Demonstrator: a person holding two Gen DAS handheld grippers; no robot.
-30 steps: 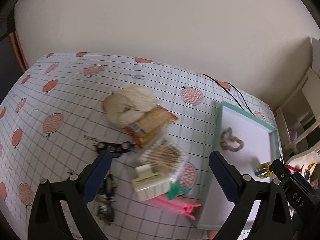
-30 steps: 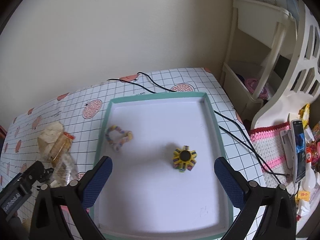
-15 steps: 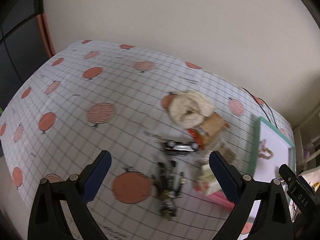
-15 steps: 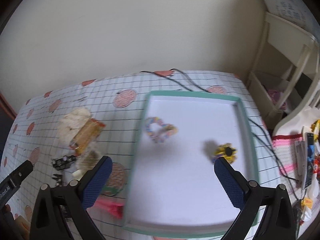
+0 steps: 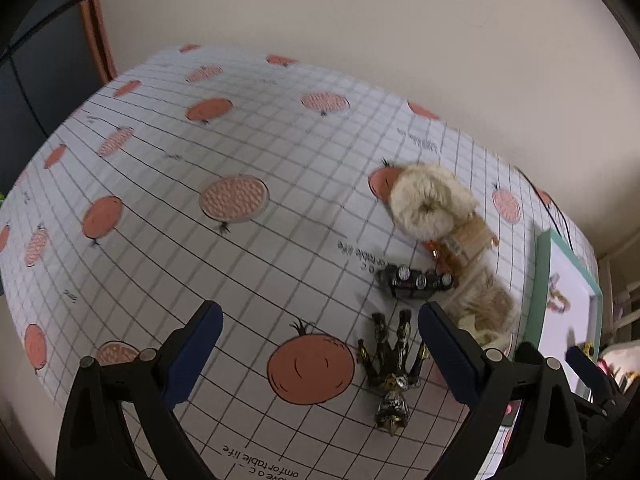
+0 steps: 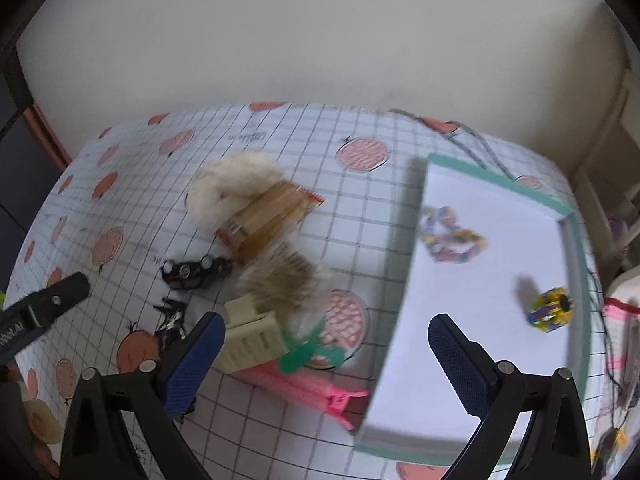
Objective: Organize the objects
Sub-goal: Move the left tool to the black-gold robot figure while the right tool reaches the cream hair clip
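Observation:
A pile lies left of the teal-rimmed white tray (image 6: 404, 280): a fluffy white ball (image 6: 232, 188), a cracker packet (image 6: 268, 220), a pack of cotton swabs (image 6: 280, 284), a cream claw clip (image 6: 250, 338), a pink clip (image 6: 312, 388), a black toy car (image 5: 416, 280) and a dark action figure (image 5: 394, 364). Inside the tray are a beaded bracelet (image 6: 452, 236) and a yellow spinner toy (image 6: 550, 310). My left gripper (image 5: 318, 320) hangs open above the cloth, just left of the figure. My right gripper (image 6: 325, 328) is open above the claw clip and the tray's left rim. Neither holds anything.
The table wears a white grid cloth with orange fruit prints (image 5: 236, 200) and backs onto a cream wall. A black cable (image 6: 476, 148) runs behind the tray. White shelving (image 6: 624, 168) and clutter stand off the right edge. The table's left and front edges are close.
Both grippers have swung left. The left one went from above the pile to the cloth beside the figure. The right one went from over the tray to its left rim.

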